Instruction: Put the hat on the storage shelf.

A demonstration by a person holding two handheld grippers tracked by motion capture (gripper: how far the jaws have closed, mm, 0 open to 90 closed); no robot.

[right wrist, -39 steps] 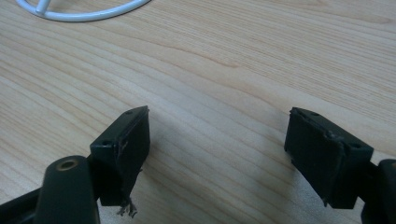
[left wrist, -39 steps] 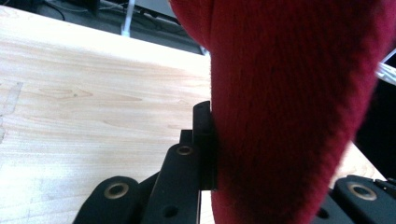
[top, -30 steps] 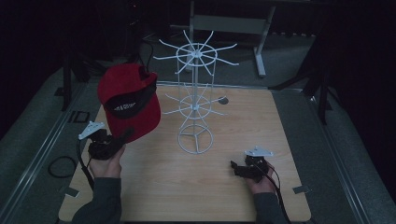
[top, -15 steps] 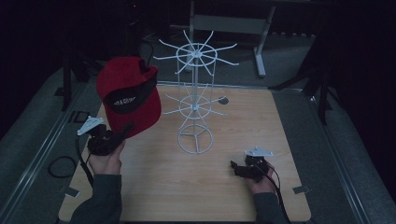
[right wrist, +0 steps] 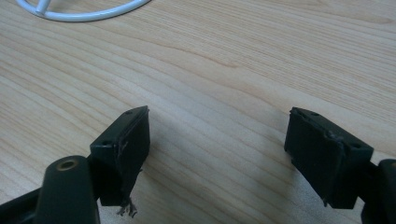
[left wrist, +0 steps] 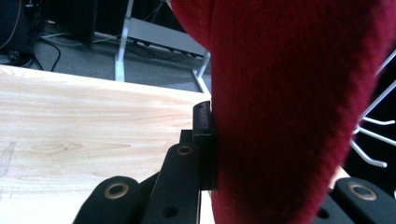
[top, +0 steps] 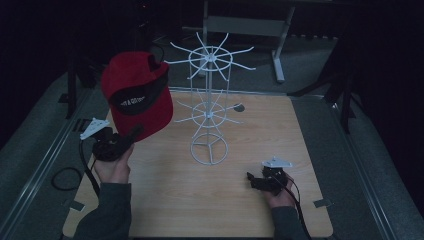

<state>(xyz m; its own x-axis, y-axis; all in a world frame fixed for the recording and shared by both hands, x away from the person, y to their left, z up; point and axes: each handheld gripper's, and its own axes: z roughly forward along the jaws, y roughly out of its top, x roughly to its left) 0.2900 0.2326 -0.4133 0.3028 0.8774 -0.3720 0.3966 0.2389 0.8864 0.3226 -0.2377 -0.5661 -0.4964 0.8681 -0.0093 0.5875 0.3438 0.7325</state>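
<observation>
The left gripper (top: pixel 131 136) pinches the brim of a red cap (top: pixel 137 92), holding it in the air left of the white wire rack (top: pixel 209 107), near its upper spokes. To hang it well, the person should probably lift the cap's crown over a spoke tip and let it settle before letting go. The right gripper (right wrist: pixel 217 156) rests spread and empty on the wooden table (top: pixel 260 130). The neighbouring spokes could catch the cap.

Red cap (top: pixel 137 92) with black band, held aloft, tilted.
</observation>
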